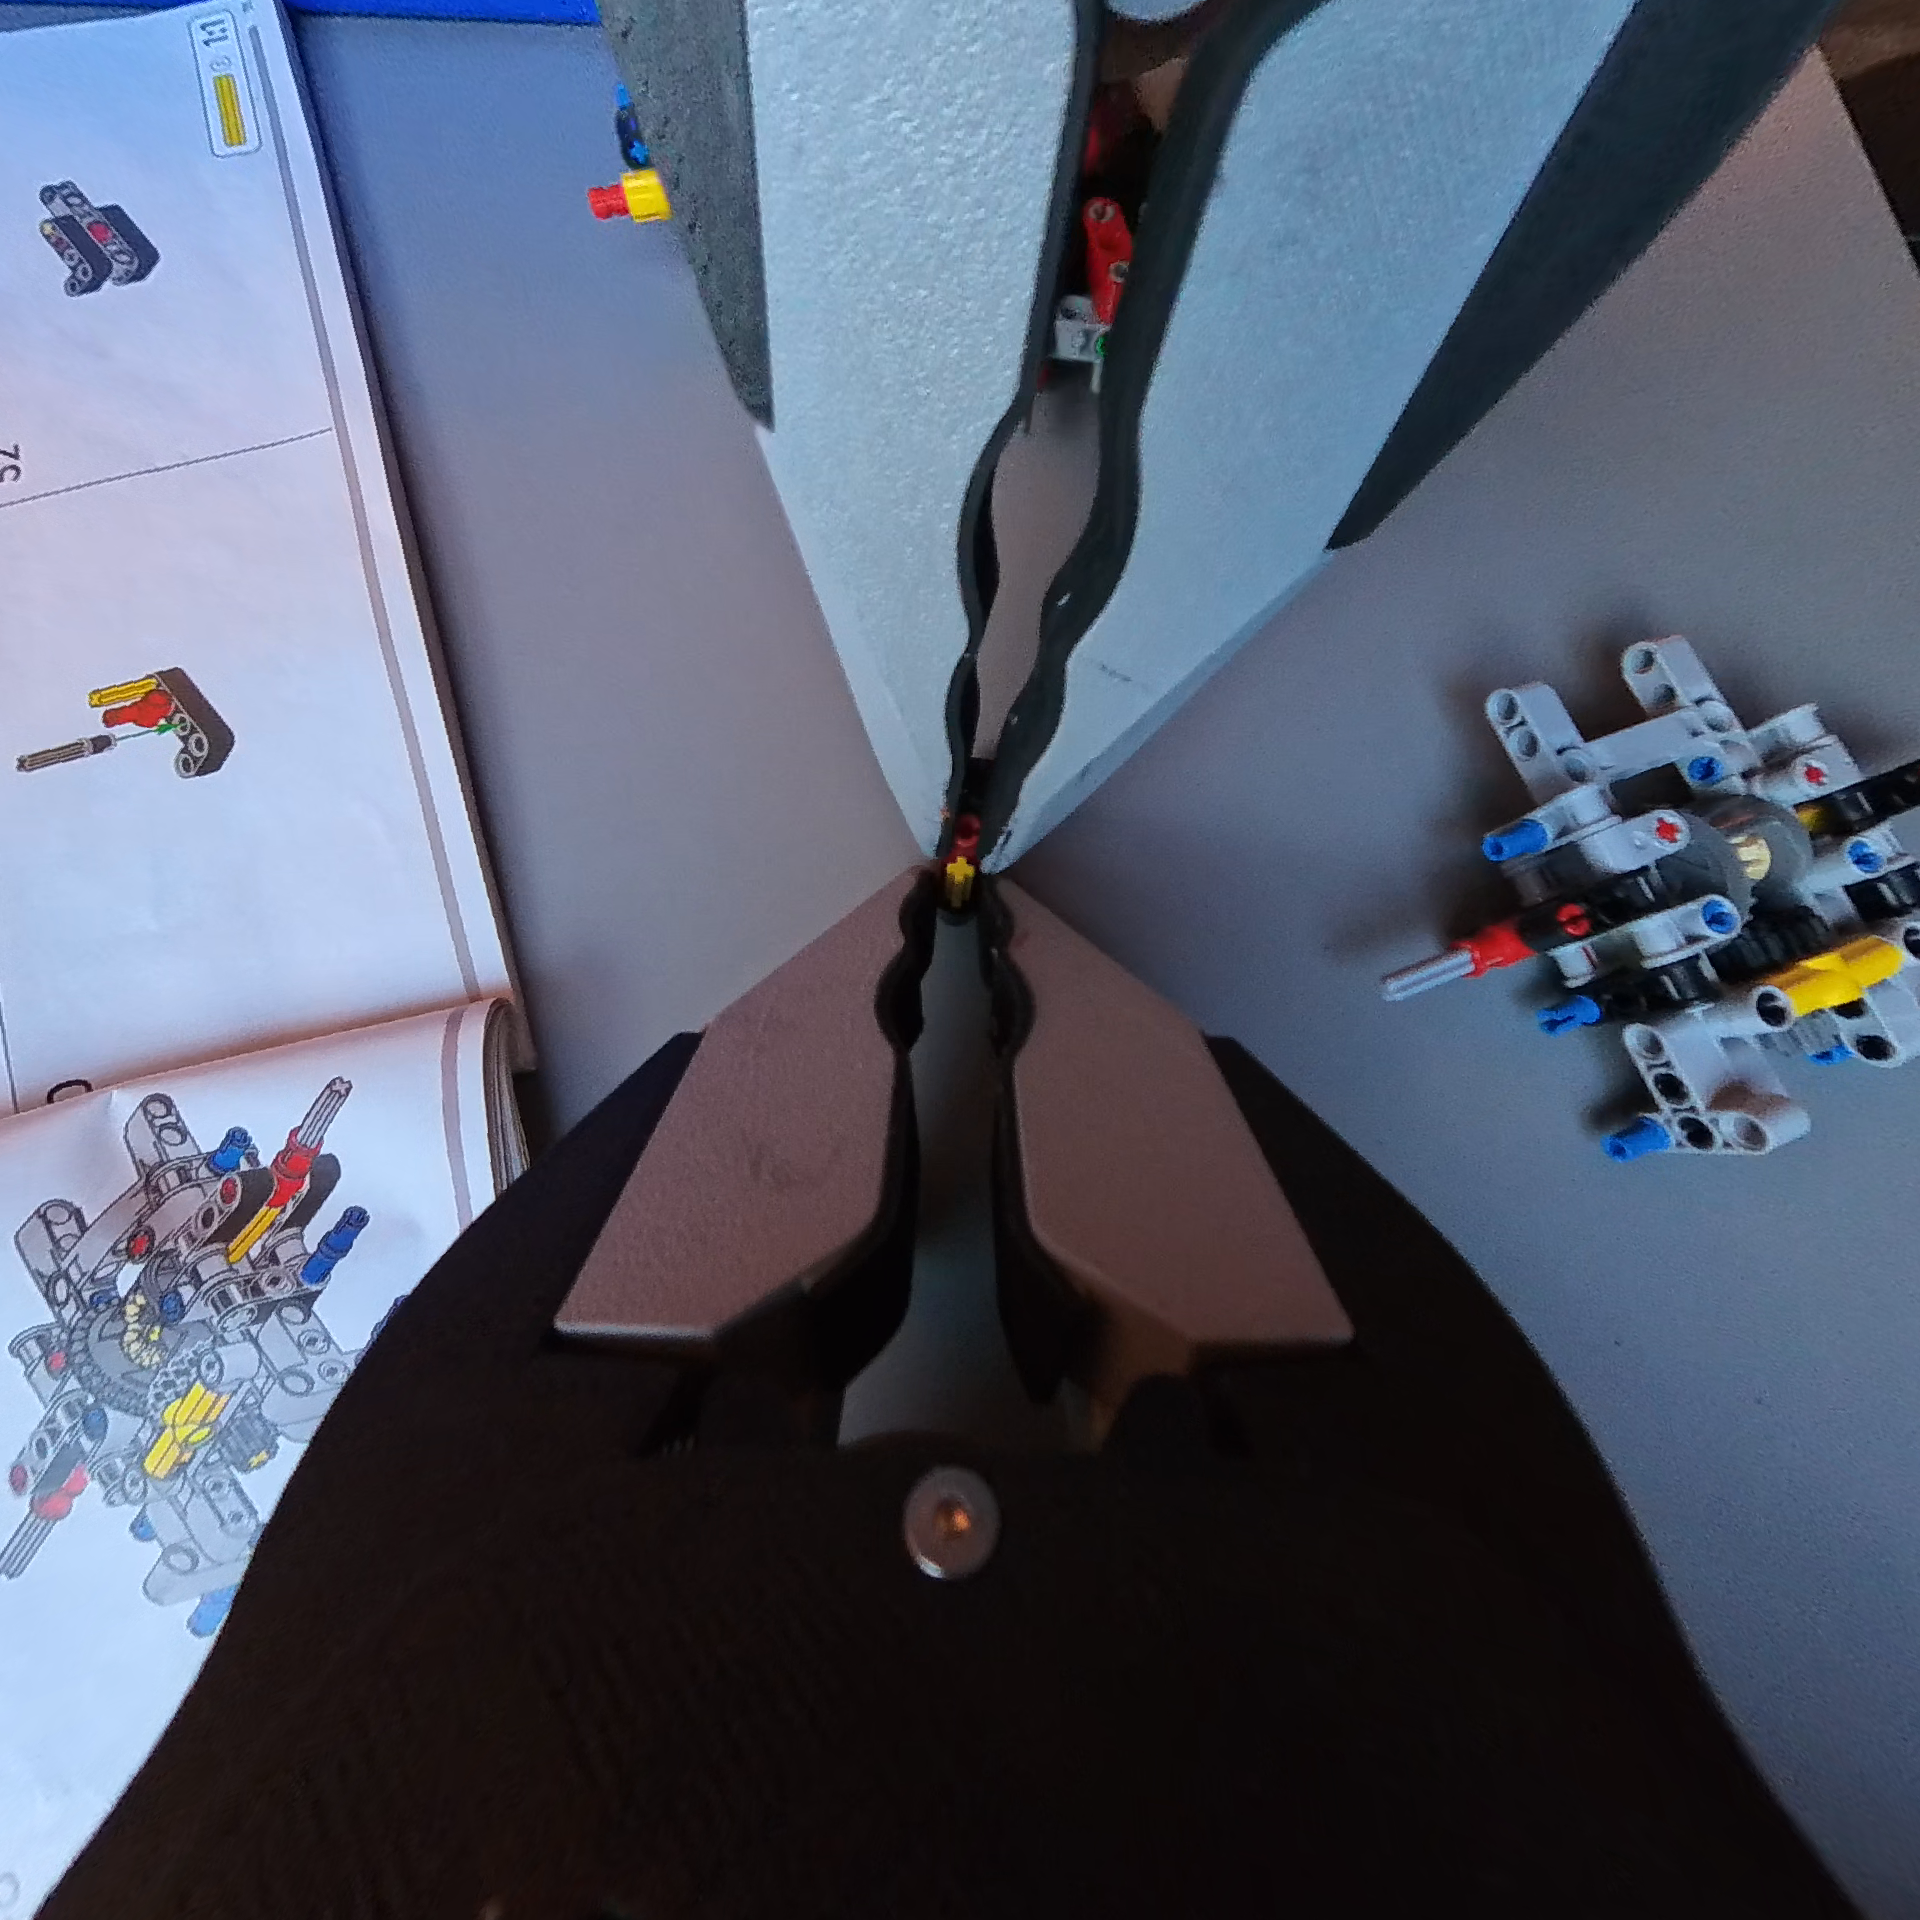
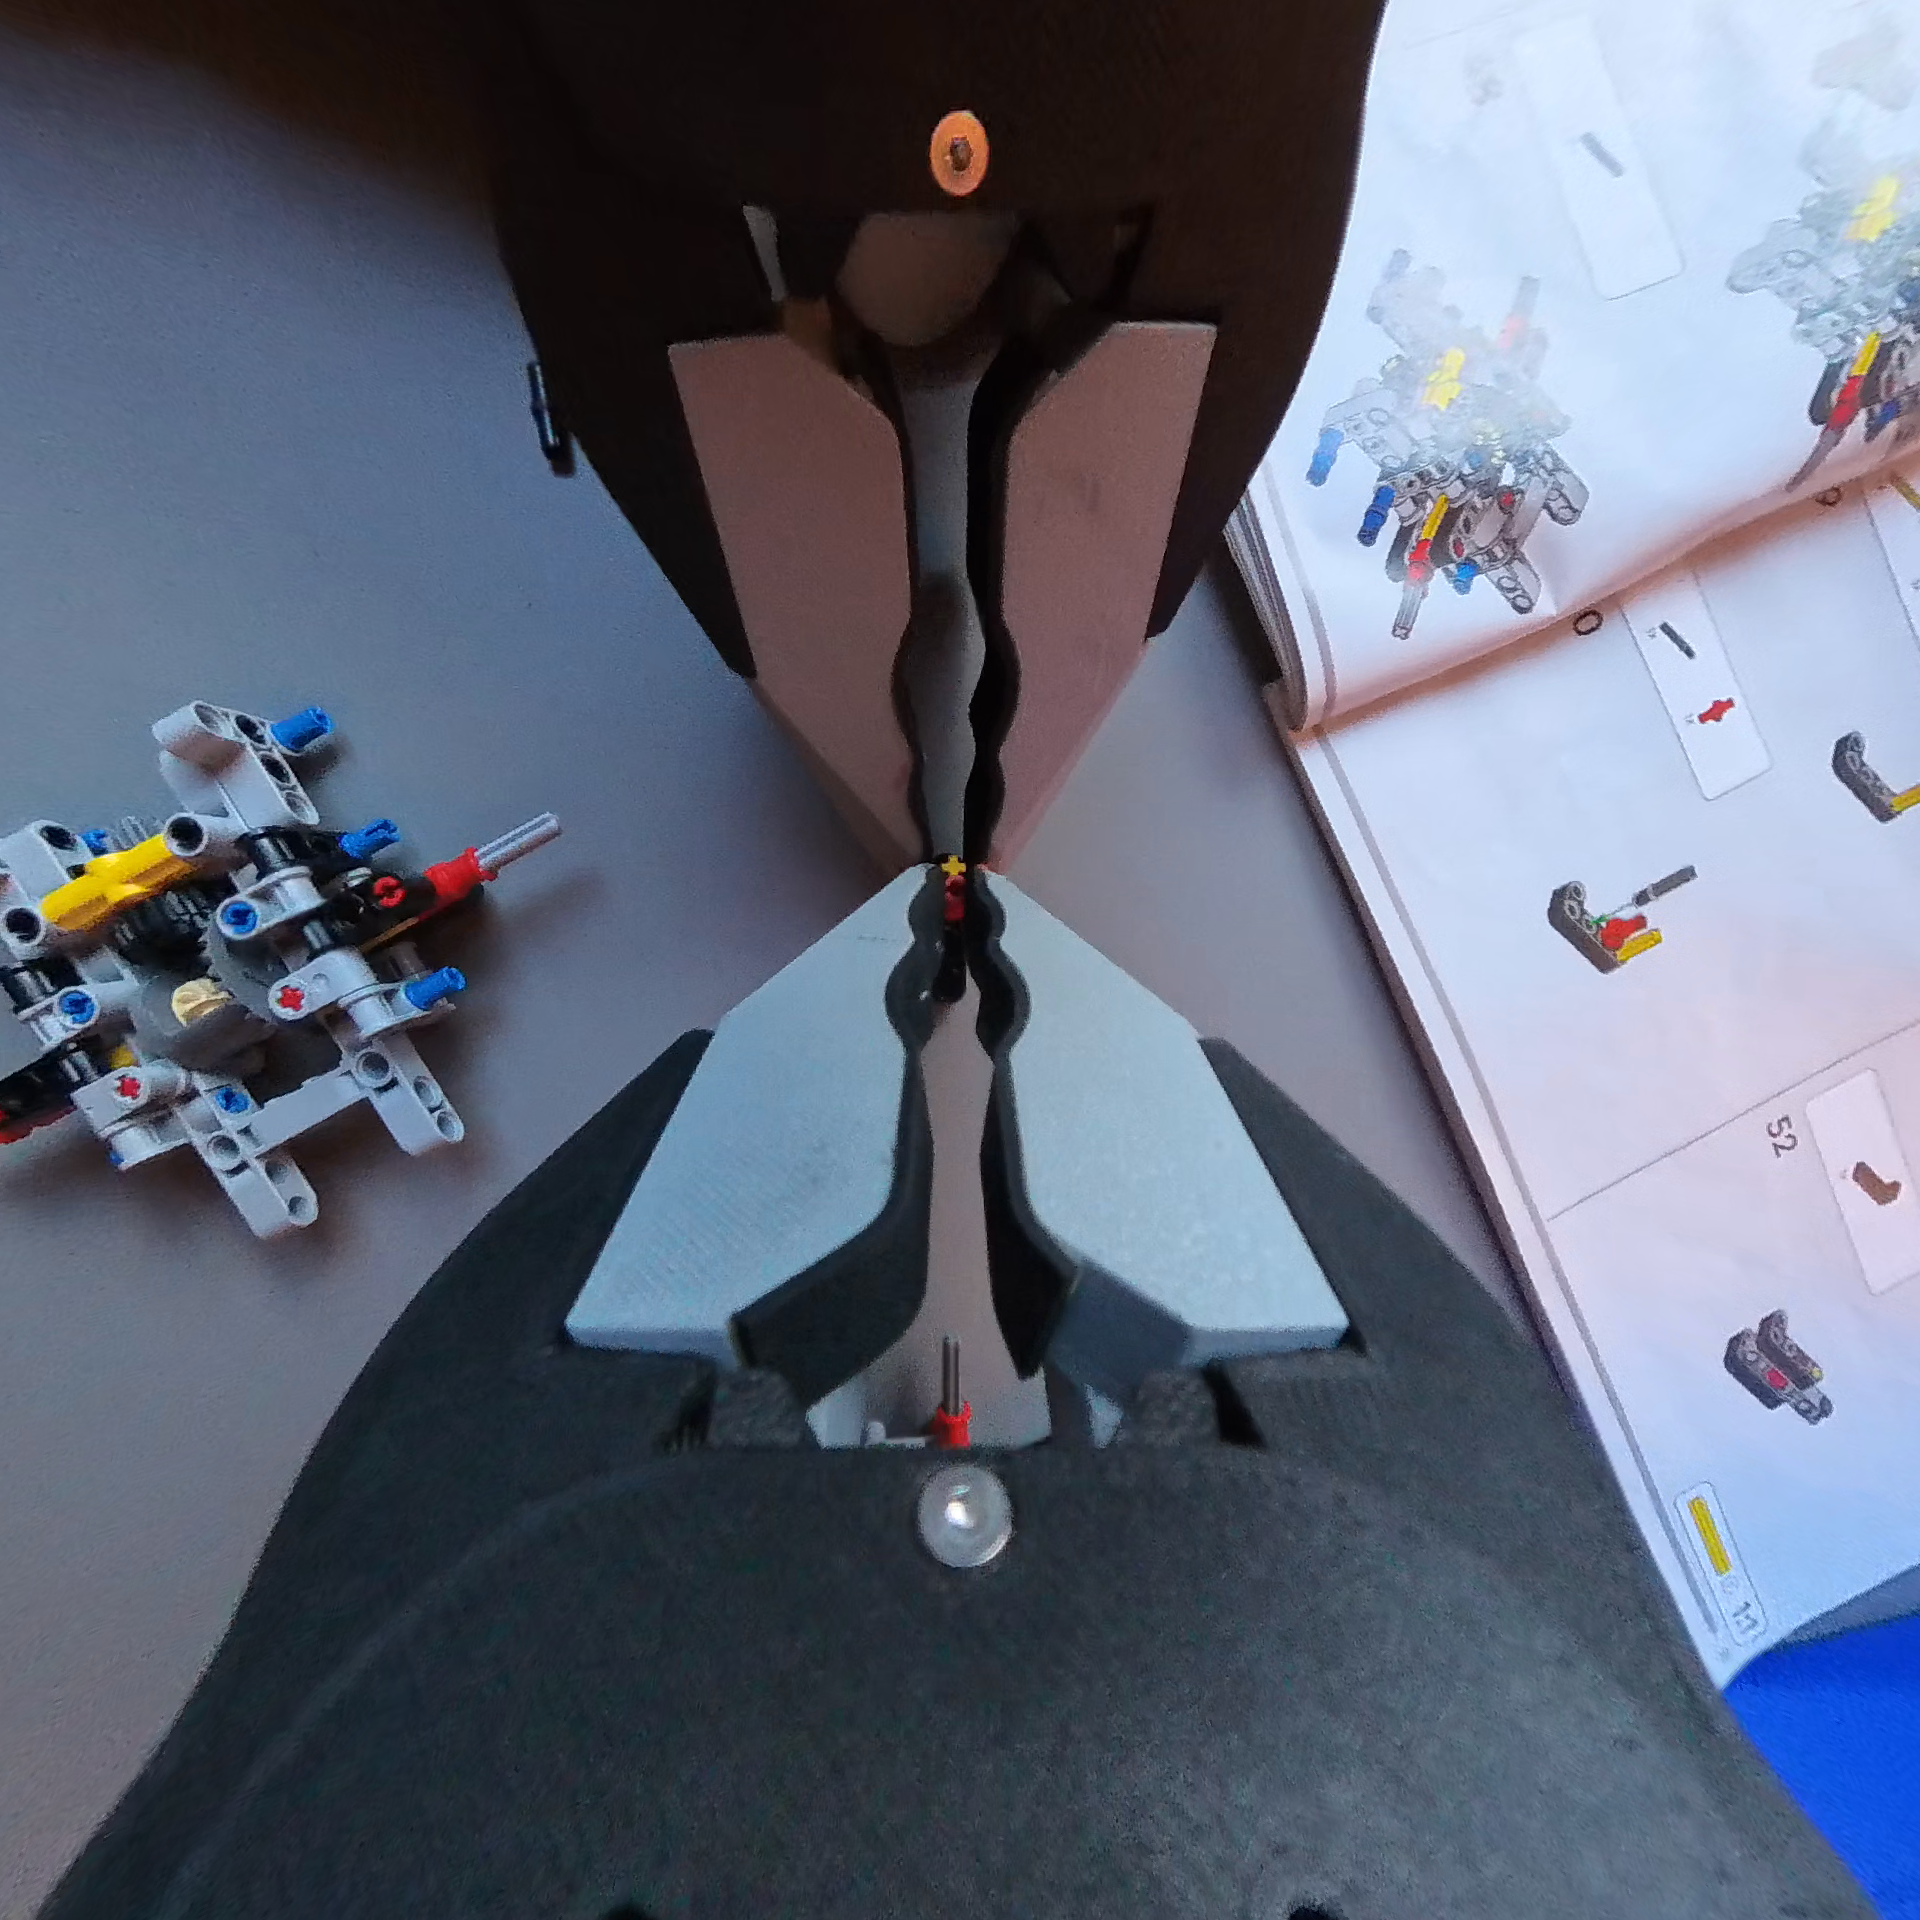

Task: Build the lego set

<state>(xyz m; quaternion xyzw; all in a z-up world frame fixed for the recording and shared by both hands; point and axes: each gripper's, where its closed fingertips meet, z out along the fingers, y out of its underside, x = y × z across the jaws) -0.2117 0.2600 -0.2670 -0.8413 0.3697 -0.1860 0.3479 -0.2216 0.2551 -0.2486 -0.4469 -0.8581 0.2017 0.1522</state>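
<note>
The two grippers meet tip to tip above the grey bench point(image 1: 644, 582), and a tiny toy building part sits right where they touch. It is a small plastic stack: a yellow cross-shaped axle piece point(image 1: 958, 875), a red peg point(image 1: 967, 829) and a thin black piece point(image 2: 948, 961) behind the red one. The stack is long and thin, and its long way runs straight along both grippers' fingers, from one gripper to the other. The yellow end points toward the left gripper point(image 1: 958, 894), whose tan fingers are closed onto the yellow piece. The red and black end points into the right gripper point(image 2: 951, 904), whose pale grey fingers are clamped on the black piece, with the red peg between their tips. A grey, black and yellow toy brick model with blue pegs point(image 1: 1704, 904) lies flat on the bench to one side of the grippers. An open white paper building booklet point(image 1: 187, 623) lies on the other side, near the bench edge.
</note>
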